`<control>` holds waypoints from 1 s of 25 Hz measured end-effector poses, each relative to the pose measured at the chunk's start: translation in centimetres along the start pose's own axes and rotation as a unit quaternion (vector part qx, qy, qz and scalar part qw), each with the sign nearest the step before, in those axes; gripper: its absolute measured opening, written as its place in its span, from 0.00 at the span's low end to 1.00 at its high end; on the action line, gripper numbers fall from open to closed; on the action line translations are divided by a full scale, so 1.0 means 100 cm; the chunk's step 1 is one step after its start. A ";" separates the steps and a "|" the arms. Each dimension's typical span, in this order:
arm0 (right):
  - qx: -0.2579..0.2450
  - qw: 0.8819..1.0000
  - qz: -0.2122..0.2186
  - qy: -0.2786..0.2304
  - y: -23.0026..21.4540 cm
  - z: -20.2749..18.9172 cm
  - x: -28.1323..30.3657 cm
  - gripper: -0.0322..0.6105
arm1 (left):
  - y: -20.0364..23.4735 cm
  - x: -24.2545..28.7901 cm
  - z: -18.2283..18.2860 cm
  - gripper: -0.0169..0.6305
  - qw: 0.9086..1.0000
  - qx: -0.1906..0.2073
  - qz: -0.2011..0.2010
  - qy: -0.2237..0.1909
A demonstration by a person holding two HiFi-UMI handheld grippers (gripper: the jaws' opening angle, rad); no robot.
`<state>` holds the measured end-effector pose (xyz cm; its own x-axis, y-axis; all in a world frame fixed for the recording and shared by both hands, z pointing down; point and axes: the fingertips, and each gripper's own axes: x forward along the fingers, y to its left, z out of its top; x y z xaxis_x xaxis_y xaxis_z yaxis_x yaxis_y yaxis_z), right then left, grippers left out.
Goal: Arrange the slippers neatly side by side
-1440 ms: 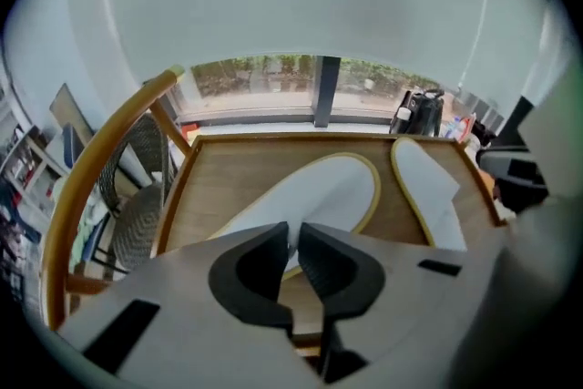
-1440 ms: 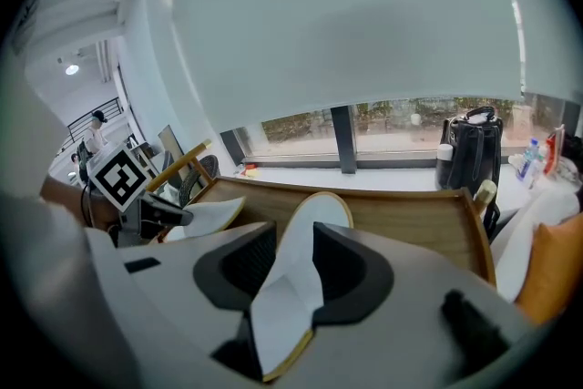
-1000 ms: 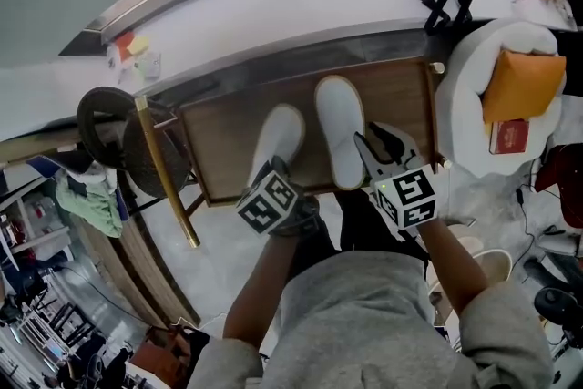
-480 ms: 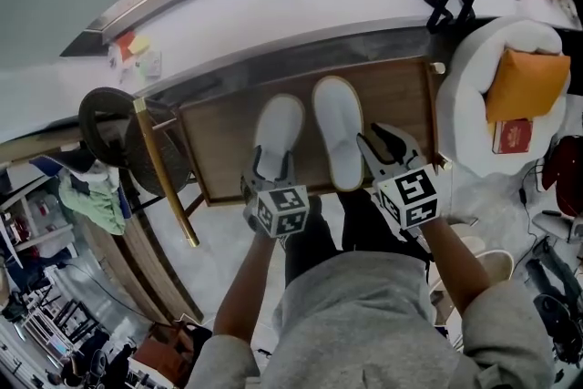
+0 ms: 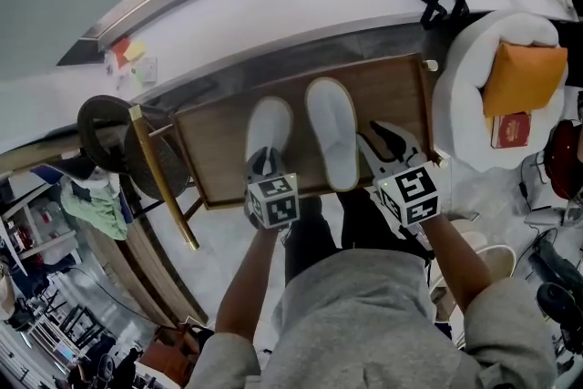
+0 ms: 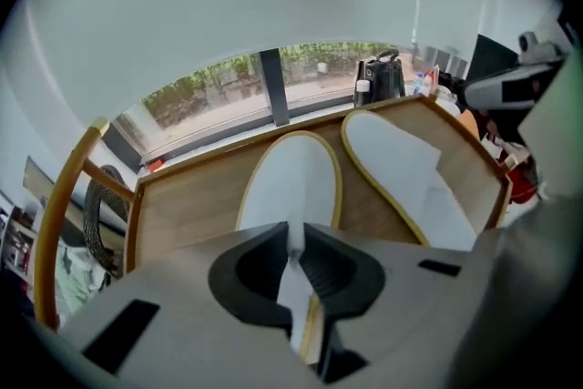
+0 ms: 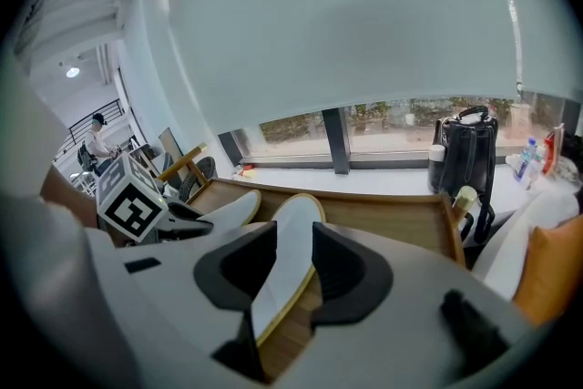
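The left gripper [image 5: 264, 161] has its jaws closed on the heel edge of the left slipper [image 5: 270, 125], which lies near the middle of the table [image 5: 392, 91], its heel at the near edge. The right slipper [image 5: 332, 139] lies just beside it, almost parallel, with its toe nearer to the far edge. The right gripper [image 5: 387, 139] hovers beside that slipper with its jaws apart, holding nothing.

I think the good way is to keep the pinch low and slide the left slipper flat toward the far edge until the toes are level, without turning it. There is bare wood ahead and toward the left edge. Only the narrow gap between the slippers needs care.
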<state>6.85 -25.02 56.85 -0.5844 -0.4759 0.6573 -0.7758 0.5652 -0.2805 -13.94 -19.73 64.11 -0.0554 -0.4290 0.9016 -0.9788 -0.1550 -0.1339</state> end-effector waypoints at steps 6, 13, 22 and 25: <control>0.006 1.000 0.000 -0.004 -0.003 0.002 0.000 0.25 | -0.019 -0.010 0.000 0.09 0.993 -0.112 -0.013 0.044; 0.007 1.000 0.001 -0.010 -0.003 0.007 -0.003 0.24 | -0.035 -0.021 -0.002 0.09 0.985 -0.163 -0.026 0.054; 0.001 1.000 -0.002 -0.011 -0.009 0.008 -0.003 0.24 | -0.050 0.000 0.014 0.09 0.980 -0.180 -0.056 0.058; 0.001 1.000 -0.002 -0.012 -0.008 0.010 -0.004 0.24 | -0.052 0.003 0.025 0.09 0.982 -0.171 -0.057 0.050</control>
<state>7.43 -25.93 56.10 -0.5863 -0.4953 0.6411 -0.7790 0.5617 -0.2786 -8.34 -21.24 64.01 0.0554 -0.3338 0.9410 -0.9878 0.1193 0.1004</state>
